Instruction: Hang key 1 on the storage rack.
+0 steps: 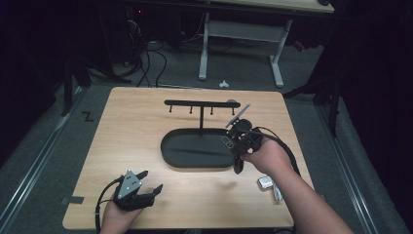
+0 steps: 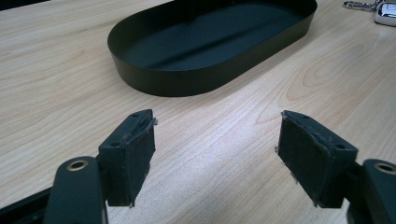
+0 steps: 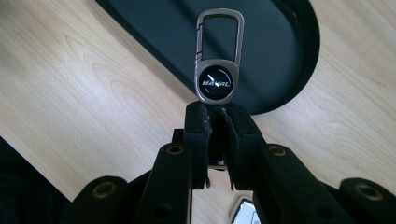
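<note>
A silver keyring with a round dark badge and a carabiner loop stands up between the pads of my right gripper, which is shut on its lower end. From above, that gripper hovers over the right end of the black oval tray, and the keyring points up toward the right tip of the hook rack. My left gripper rests near the table's front left, jaws wide apart. Bare wood lies between its pads, and the tray is ahead of it.
A silver car key with a ring lies on the table to the right of the tray, just under my right forearm. It appears again as a car key far off and as a car key below the jaws. The rack's post rises from the tray.
</note>
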The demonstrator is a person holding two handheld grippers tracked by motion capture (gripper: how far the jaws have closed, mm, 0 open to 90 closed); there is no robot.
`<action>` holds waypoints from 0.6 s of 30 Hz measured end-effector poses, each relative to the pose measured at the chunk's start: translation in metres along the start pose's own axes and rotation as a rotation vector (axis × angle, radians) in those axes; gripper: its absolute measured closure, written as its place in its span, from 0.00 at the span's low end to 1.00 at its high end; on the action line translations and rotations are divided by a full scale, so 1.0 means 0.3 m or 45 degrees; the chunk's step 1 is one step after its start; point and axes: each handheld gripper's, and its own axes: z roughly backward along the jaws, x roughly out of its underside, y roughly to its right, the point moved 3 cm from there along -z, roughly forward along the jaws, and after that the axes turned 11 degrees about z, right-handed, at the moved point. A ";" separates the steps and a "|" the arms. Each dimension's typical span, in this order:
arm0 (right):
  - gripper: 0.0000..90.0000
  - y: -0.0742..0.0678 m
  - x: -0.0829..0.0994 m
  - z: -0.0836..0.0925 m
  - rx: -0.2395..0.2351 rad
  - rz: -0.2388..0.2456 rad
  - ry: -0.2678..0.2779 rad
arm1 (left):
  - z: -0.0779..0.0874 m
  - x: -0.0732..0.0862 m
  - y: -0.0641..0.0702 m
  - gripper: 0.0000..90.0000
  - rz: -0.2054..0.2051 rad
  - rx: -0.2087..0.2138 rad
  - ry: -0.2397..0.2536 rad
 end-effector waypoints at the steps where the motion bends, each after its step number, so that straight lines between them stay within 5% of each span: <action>1: 0.90 0.002 -0.005 0.003 0.001 -0.003 0.006 | 0.000 0.000 0.000 0.31 0.000 0.000 0.000; 18: 0.90 0.035 -0.109 0.068 0.039 -0.025 0.066 | 0.003 -0.002 -0.002 0.31 0.004 0.009 0.003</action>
